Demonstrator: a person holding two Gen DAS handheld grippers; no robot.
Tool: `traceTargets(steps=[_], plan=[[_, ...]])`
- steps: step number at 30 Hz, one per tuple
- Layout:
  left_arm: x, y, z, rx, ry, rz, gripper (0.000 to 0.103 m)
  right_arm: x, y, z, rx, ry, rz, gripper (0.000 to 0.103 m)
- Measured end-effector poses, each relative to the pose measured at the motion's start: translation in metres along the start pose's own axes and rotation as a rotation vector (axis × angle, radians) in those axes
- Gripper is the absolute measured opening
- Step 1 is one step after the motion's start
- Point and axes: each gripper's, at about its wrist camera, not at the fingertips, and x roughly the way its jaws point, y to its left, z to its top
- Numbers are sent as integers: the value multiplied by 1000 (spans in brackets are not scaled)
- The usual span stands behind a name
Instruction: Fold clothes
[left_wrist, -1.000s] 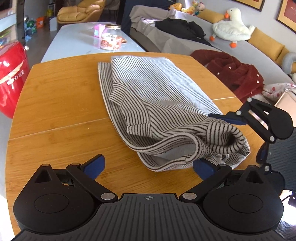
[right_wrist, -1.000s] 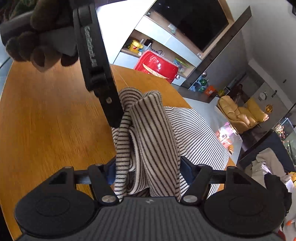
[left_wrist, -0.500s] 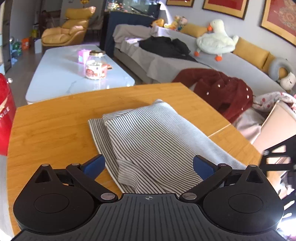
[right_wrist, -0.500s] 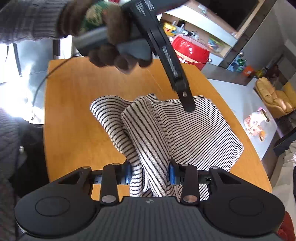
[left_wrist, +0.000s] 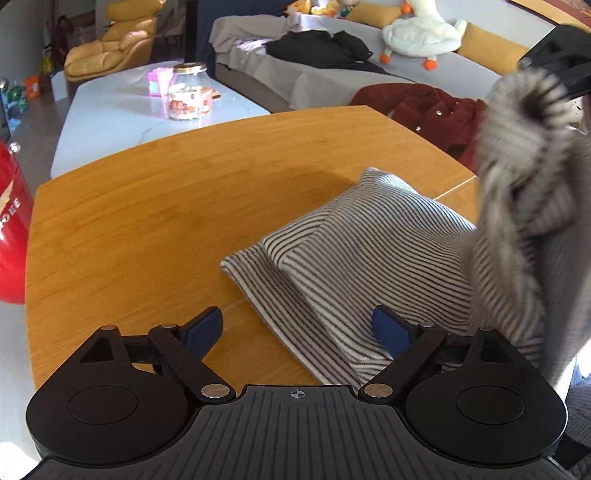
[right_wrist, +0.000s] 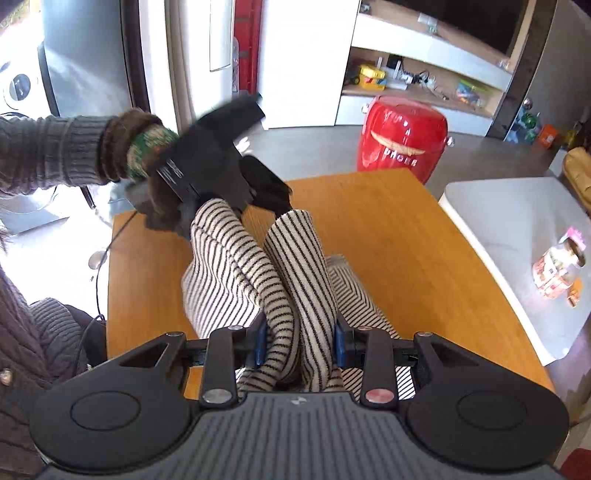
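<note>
A black-and-white striped garment (left_wrist: 354, 258) lies partly folded on the wooden table (left_wrist: 147, 229). My right gripper (right_wrist: 299, 343) is shut on a bunched end of the garment (right_wrist: 291, 280) and holds it lifted above the table; this raised part hangs blurred at the right of the left wrist view (left_wrist: 517, 192). My left gripper (left_wrist: 295, 328) is open and empty, low over the near edge of the cloth, its right finger (left_wrist: 391, 332) above the fabric. It also shows in the right wrist view (right_wrist: 258, 184), held by a gloved hand.
A red container (right_wrist: 402, 136) stands on the floor beyond the table. A white coffee table (left_wrist: 147, 110) holds a glass jar (left_wrist: 188, 94). A grey sofa (left_wrist: 332, 74) with clothes and a plush duck lies behind. A red coat (left_wrist: 424, 110) is off the table's right edge.
My right gripper has lifted the bunched end of the garment higher. My left gripper has stayed open and shifted left, so the cloth now lies to its right.
</note>
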Motion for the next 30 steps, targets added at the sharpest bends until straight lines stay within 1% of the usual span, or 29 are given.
traceTargets(steps=[2, 5, 7, 9, 11, 12, 13, 14, 15, 16, 18, 20, 21, 22, 24, 25, 26, 27, 28, 30], plan=[[-16, 10, -3, -27, -17, 31, 92, 13, -6, -4, 15, 1, -4, 33], [-45, 21, -5, -106, -62, 25, 94, 32, -14, -10, 38, 3, -11, 35], [-63, 17, -3, -116, -99, -5, 96, 45, -20, -14, 53, 4, -15, 41], [-74, 3, 1, -88, -133, -65, 99, 57, -26, -18, 68, 5, -20, 43], [-76, -15, 5, -56, -150, -131, 99, 46, -26, -22, 87, -26, -53, 52], [-69, -24, 7, -44, -135, -146, 99, 38, -25, -24, 97, -45, -73, 61], [-61, -33, 9, -31, -120, -160, 99, 29, -24, -27, 106, -65, -93, 67], [-49, -41, 10, -9, -96, -144, 99, 21, -23, -29, 116, -84, -114, 69], [-37, -48, 12, 24, -73, -108, 99, 12, -22, -31, 125, -104, -134, 73], [-29, -51, 13, 39, -61, -83, 99, 4, -21, -33, 135, -124, -154, 80], [-12, -56, 14, 68, -39, -35, 100, -13, -19, -37, 154, -163, -195, 86], [-10, -50, 17, 32, -53, -54, 100, -31, -14, -49, 165, -194, -234, 92], [-9, -47, 18, 23, -59, -41, 100, -33, -15, -55, 191, -200, -237, 96], [-8, -44, 20, 13, -66, -29, 100, -32, -19, -61, 230, -203, -232, 97], [-7, -37, 21, -24, -66, -32, 100, -29, -26, -72, 307, -208, -222, 97], [-7, -33, 21, -42, -67, -33, 100, -27, -29, -77, 346, -210, -217, 93], [-6, -31, 21, -47, -65, -30, 100, -26, -33, -83, 384, -212, -212, 86], [-6, -30, 19, -49, -65, -26, 101, -25, -36, -88, 423, -214, -207, 59], [-6, -29, 18, -51, -63, -23, 101, -23, -40, -94, 462, -217, -202, 47], [-5, -28, 17, -60, -60, -9, 101, -8, -55, -98, 539, -230, -196, 46]])
